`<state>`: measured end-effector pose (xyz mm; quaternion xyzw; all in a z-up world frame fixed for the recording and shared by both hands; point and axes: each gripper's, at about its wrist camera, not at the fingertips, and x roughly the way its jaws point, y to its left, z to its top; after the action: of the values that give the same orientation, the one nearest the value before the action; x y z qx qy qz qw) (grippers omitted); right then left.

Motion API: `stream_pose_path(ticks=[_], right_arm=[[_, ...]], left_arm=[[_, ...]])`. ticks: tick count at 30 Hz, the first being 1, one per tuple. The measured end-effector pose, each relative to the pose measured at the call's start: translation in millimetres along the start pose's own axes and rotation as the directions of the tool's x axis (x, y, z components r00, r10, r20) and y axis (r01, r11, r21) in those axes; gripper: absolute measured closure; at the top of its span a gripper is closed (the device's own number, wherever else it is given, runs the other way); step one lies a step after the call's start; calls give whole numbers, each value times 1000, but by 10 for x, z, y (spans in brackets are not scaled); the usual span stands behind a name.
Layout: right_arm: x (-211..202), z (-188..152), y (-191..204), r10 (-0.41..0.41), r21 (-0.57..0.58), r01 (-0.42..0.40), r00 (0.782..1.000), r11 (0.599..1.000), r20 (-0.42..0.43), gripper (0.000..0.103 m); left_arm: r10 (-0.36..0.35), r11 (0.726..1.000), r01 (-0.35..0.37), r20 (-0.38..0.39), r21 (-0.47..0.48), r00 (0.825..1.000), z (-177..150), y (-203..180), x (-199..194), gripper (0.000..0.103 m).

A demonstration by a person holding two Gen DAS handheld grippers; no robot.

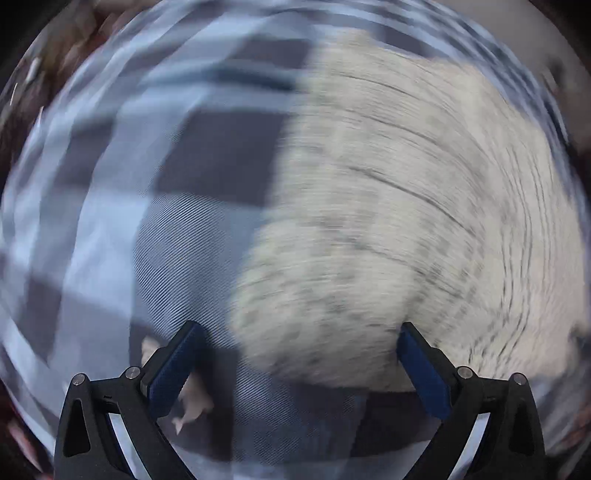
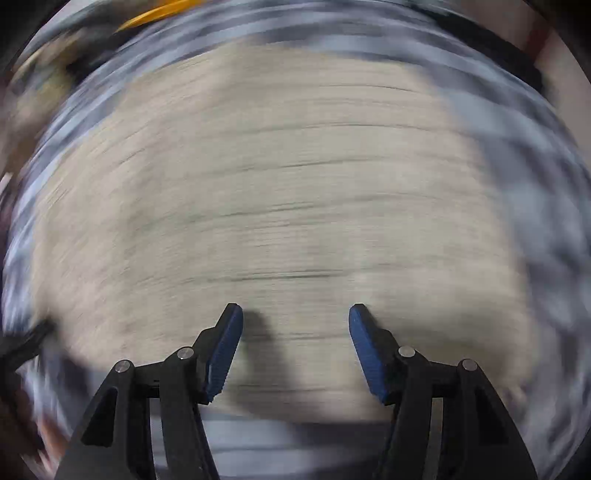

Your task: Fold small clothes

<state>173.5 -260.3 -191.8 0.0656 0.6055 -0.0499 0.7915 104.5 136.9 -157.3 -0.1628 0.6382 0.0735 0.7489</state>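
Note:
A cream garment with small dark specks (image 1: 388, 221) lies spread on a blue-and-grey checked cloth (image 1: 207, 158). Both views are blurred by motion. My left gripper (image 1: 299, 332) is open and empty, just above the garment's near left edge, with its right finger (image 1: 417, 354) over the cloth's edge. In the right wrist view the same garment (image 2: 280, 192) fills most of the frame. My right gripper (image 2: 295, 317) is open and empty, close above the garment's near part.
The checked cloth (image 2: 535, 192) rings the garment on all sides. A small pale scrap (image 1: 192, 398) lies by my left finger. A yellow object (image 2: 162, 13) shows at the far edge. Dark blurred surroundings lie beyond the cloth.

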Motion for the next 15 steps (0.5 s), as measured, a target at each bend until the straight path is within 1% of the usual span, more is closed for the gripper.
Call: stream_pose_path(ticks=[1,2,3,4,5,6,7,8,9,10,11,12,13,14,15], right_arm=[[-40,-9,-207,-43,70,42,999,997,6,47],[-105,-43,-495,-111,171,109,994,979,5,47],[-166,-83,-702,-169,243,166,986,956,-7,47],[-234,-129,-873,-211,303,206,977,930,-17,47],[-322,-188,-1026,-223,360,212,975,909,-10,47],[-408,-251,-1128,-205,404,183,979,896,10,47],[-482,-311,-1203,-175,436,144,984,888,32,47],[-521,-337,-1225,-152,457,114,987,882,48,47],[-584,-401,-1256,-107,484,57,991,873,76,46],[-612,-460,-1258,-40,499,-11,995,866,90,43],[-605,-416,-1198,14,509,-53,997,859,81,31],[-552,-475,-1170,106,530,-121,993,839,59,26],[-478,-553,-1159,197,563,-190,979,804,49,26],[-426,-595,-1191,246,591,-228,968,774,51,26],[-356,-683,-1222,303,635,-273,951,723,64,26]], left_arm=[[14,999,-13,14,-52,1000,-1,120,-67,0],[88,992,-84,43,-89,995,-7,212,-168,0],[173,980,-164,73,-109,982,-17,276,-268,0],[261,960,-248,104,-127,960,-32,331,-375,0],[341,935,-319,150,-153,928,-58,410,-530,0],[354,930,-327,172,-169,919,-84,451,-622,0],[335,935,-299,194,-192,922,-125,503,-739,0],[285,948,-242,209,-208,936,-169,532,-832,0],[233,959,-187,218,-213,948,-210,538,-894,0],[179,969,-132,225,-209,958,-257,499,-939,0],[103,980,-58,236,-190,966,-326,449,-993,0],[60,985,-18,240,-171,969,-366,415,-1015,0],[19,989,17,240,-148,971,-409,327,-1023,0],[-16,991,46,234,-123,972,-441,269,-1029,0],[-39,993,63,224,-98,974,-469,190,-1023,0]])
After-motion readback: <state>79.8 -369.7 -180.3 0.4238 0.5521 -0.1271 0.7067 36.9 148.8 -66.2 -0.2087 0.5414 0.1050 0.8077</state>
